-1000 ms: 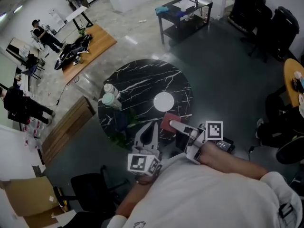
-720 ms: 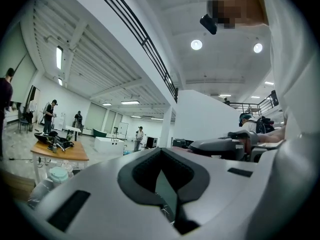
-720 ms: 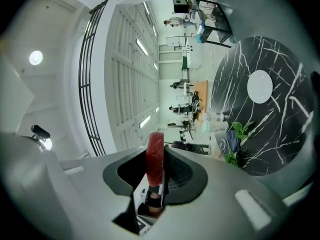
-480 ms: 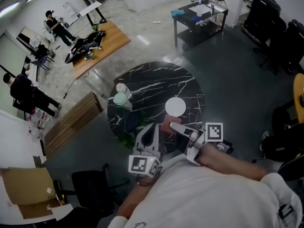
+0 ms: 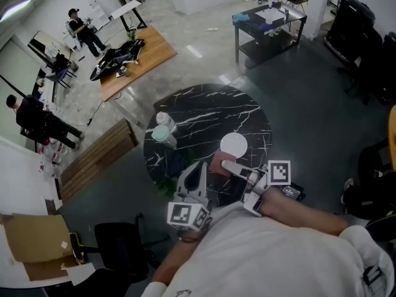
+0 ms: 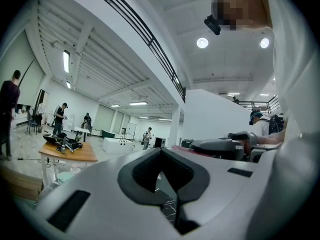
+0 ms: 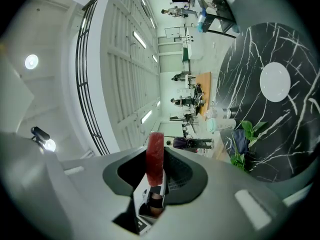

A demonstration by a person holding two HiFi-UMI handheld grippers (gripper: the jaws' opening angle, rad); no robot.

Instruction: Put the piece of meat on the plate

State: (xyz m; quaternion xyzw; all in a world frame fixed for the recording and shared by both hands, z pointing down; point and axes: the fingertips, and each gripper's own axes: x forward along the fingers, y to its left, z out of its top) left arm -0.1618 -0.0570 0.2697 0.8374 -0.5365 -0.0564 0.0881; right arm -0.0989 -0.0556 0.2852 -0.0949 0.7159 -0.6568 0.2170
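Note:
A white plate [image 5: 234,145] lies on the round black marble table [image 5: 198,113], and shows again in the right gripper view as the plate [image 7: 275,82]. My right gripper [image 5: 228,164] is shut on a flat red piece of meat [image 5: 219,164], held over the table's near edge just short of the plate. In the right gripper view the meat [image 7: 155,154] stands edge-on between the jaws of the right gripper [image 7: 155,179]. To its left, my left gripper [image 5: 200,171] points toward the table with its fingers together and nothing held; the left gripper [image 6: 167,181] shows only a narrow slit.
Two bottles [image 5: 164,129] stand at the table's left edge. A green plant [image 7: 248,134] sits by the near rim. A black chair [image 5: 117,240] and a cardboard box [image 5: 31,243] are at lower left. A dark cart [image 5: 266,23] stands beyond the table; people are at far left.
The table and plate have drawn closer to both grippers in the head view. The right gripper still holds the meat, now nearer the plate. The left gripper stays shut.

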